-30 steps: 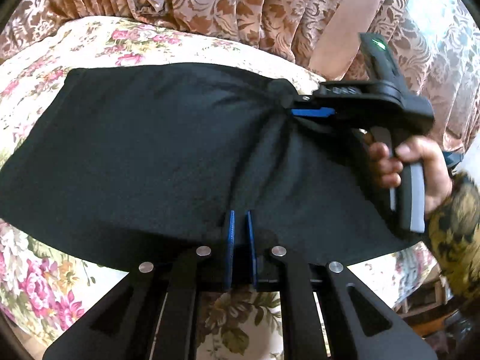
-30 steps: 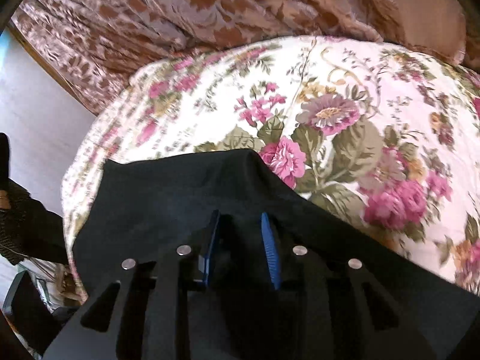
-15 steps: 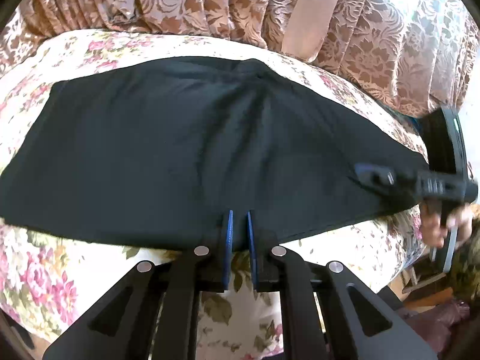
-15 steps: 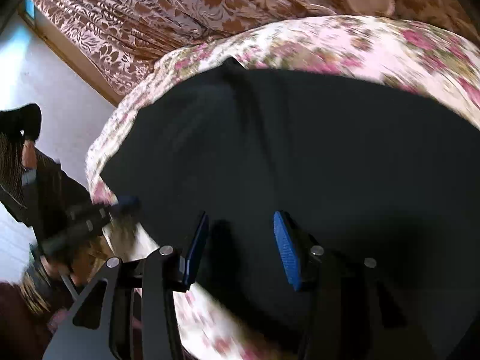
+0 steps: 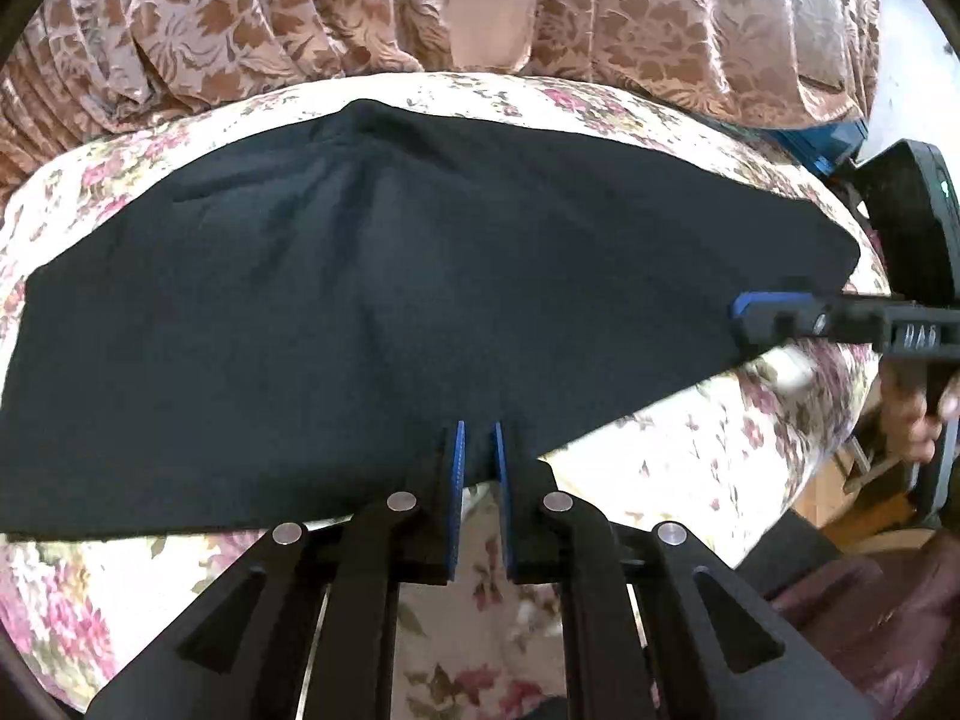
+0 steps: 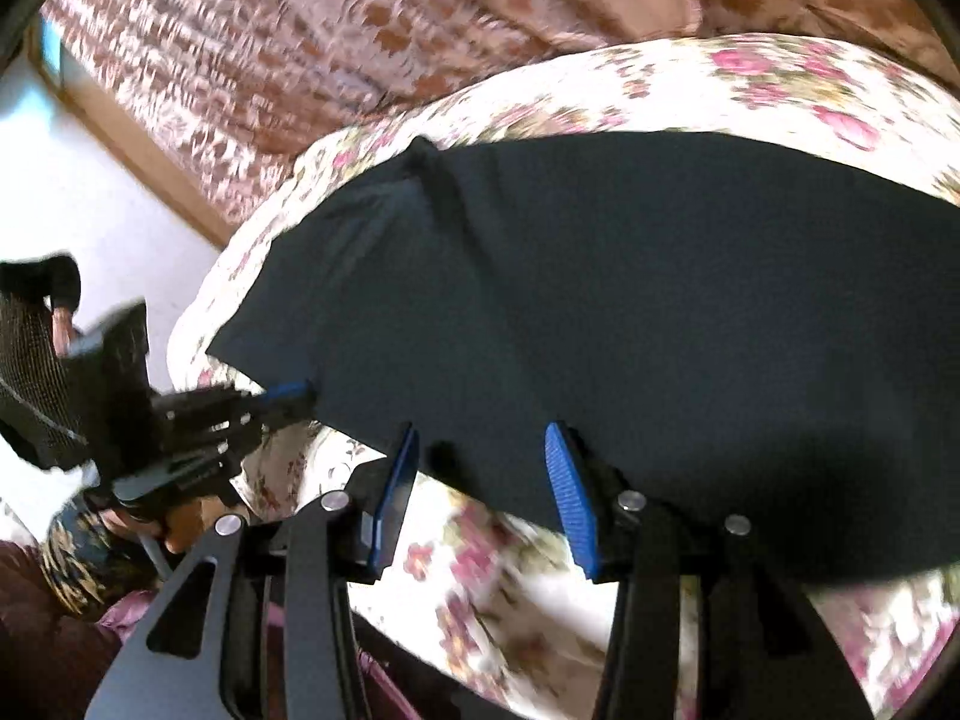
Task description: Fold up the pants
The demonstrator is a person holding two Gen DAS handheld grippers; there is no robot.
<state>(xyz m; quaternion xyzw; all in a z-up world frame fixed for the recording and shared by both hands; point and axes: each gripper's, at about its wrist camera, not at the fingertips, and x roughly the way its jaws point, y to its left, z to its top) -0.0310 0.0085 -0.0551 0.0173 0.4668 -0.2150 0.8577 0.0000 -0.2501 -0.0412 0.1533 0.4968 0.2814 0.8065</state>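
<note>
A: Where are the pants (image 5: 390, 300)?
B: Flat on the flowered bed (image 5: 672, 468). The left tool (image 5: 477, 438) pinches their near edge; the right tool (image 6: 480, 450) is spread wide.
A: Next?
B: Probably close the right tool, then fold across.

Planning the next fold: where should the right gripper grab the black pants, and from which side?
Take the pants at the near hem edge, coming in low from the front of the bed. That edge lies flat and free right ahead of the open right gripper.
</note>
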